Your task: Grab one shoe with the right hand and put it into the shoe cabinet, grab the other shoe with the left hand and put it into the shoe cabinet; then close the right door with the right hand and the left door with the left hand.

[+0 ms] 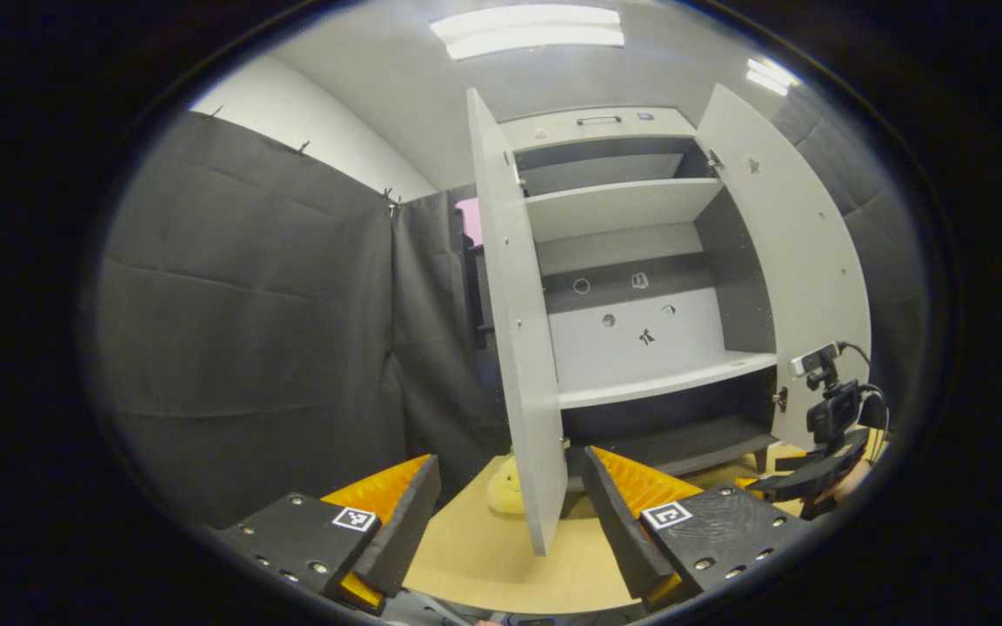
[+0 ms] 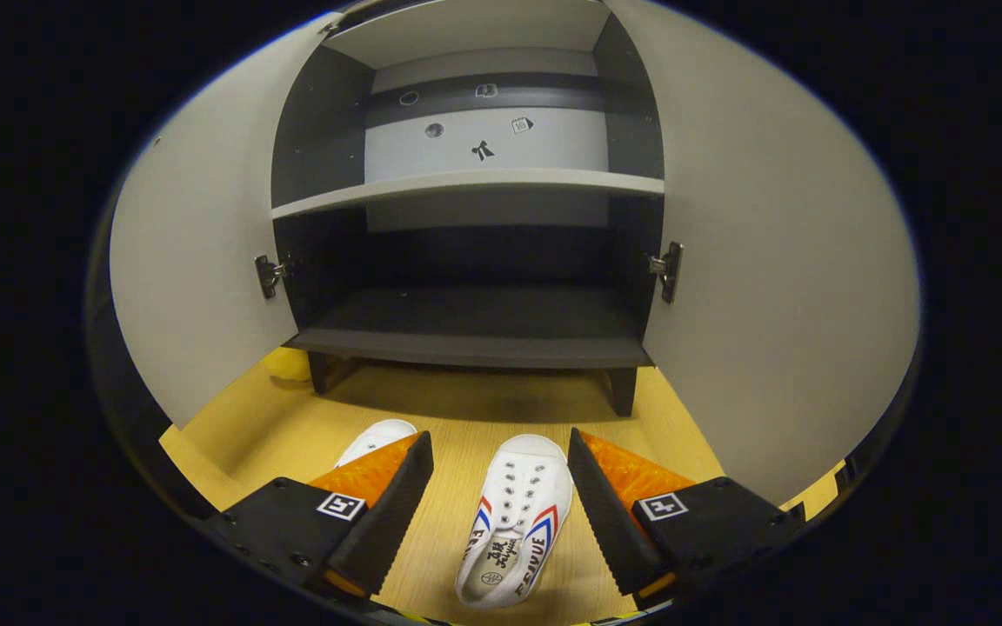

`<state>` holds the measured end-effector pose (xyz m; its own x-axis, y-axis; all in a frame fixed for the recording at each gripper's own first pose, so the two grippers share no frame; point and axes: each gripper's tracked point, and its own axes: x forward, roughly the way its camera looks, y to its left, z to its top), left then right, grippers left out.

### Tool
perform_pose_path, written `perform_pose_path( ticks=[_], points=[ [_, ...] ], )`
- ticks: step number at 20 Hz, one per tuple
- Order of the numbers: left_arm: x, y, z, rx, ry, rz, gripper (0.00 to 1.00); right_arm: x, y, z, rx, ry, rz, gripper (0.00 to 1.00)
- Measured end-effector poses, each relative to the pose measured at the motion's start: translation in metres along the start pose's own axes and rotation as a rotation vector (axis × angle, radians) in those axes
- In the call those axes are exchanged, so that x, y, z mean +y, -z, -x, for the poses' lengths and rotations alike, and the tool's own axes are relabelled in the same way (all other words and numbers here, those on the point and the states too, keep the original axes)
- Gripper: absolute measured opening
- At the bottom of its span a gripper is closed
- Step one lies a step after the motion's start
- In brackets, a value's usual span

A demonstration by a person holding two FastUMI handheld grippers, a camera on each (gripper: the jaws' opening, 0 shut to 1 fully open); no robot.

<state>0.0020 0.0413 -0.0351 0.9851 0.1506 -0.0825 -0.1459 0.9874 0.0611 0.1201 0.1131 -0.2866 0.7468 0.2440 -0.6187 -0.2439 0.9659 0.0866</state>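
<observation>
Two white shoes lie on the wooden floor in front of the open shoe cabinet (image 2: 475, 343). One shoe (image 2: 514, 522), with red and blue stripes, points toward the cabinet and appears between the fingers of my right gripper (image 2: 498, 441), which is open and not touching it. The other shoe (image 2: 377, 435) lies to its left, mostly hidden behind a finger. My left gripper (image 1: 510, 458) is open and empty, held higher and facing the cabinet (image 1: 640, 382) from the left. Both doors stand open: the left door (image 1: 518, 348) edge-on, the right door (image 1: 801, 261) swung wide.
A yellow soft object (image 2: 288, 365) sits on the floor by the cabinet's left leg, also visible as the yellow object (image 1: 505, 487) behind the left door. The other gripper with its camera and a hand (image 1: 827, 426) is at the right. Black cloth walls the left side.
</observation>
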Motion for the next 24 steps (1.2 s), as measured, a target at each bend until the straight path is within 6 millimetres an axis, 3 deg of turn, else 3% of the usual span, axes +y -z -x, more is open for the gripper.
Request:
perform_pose_path(
  ticks=[5, 8, 9, 10, 12, 14, 18, 19, 20, 21, 22, 24],
  points=[
    [0.004, 0.006, 0.003, 0.013, -0.015, -0.006, 0.94, 0.01, 0.04, -0.021, 0.134, -0.032, -0.028, 0.98],
    [0.006, 0.008, 0.003, 0.019, -0.02, -0.011, 0.94, 0.013, 0.062, -0.033, 0.21, -0.039, -0.046, 0.93],
    [0.005, 0.009, 0.004, 0.021, -0.021, -0.011, 0.94, 0.015, 0.067, -0.036, 0.237, -0.04, -0.056, 0.87],
    [0.005, 0.009, 0.004, 0.021, -0.021, -0.011, 0.94, 0.014, 0.074, -0.04, 0.262, -0.038, -0.066, 0.92],
    [0.003, 0.01, 0.004, 0.022, -0.022, -0.016, 0.94, 0.017, 0.08, -0.047, 0.288, -0.035, -0.08, 0.92],
    [0.001, 0.01, 0.005, 0.022, -0.019, -0.021, 0.94, 0.018, 0.085, -0.05, 0.314, -0.029, -0.075, 0.79],
    [-0.003, 0.008, 0.003, 0.016, -0.013, -0.017, 0.94, 0.021, 0.097, -0.058, 0.382, -0.01, 0.009, 0.67],
    [-0.004, 0.008, 0.002, 0.015, -0.012, -0.017, 0.94, 0.021, 0.098, -0.059, 0.397, 0.004, 0.031, 0.72],
    [-0.005, 0.009, 0.002, 0.013, -0.012, -0.016, 0.94, 0.013, 0.096, -0.059, 0.399, 0.047, 0.073, 0.71],
    [-0.005, 0.009, 0.001, 0.015, -0.01, -0.016, 0.94, 0.006, 0.099, -0.064, 0.404, 0.088, 0.101, 0.67],
    [-0.006, 0.008, 0.001, 0.016, -0.009, -0.019, 0.94, 0.009, 0.096, -0.061, 0.397, 0.1, 0.102, 0.33],
    [-0.006, 0.009, 0.0, 0.014, -0.009, -0.026, 0.94, 0.007, 0.099, -0.057, 0.411, 0.092, 0.102, 0.28]
  ],
)
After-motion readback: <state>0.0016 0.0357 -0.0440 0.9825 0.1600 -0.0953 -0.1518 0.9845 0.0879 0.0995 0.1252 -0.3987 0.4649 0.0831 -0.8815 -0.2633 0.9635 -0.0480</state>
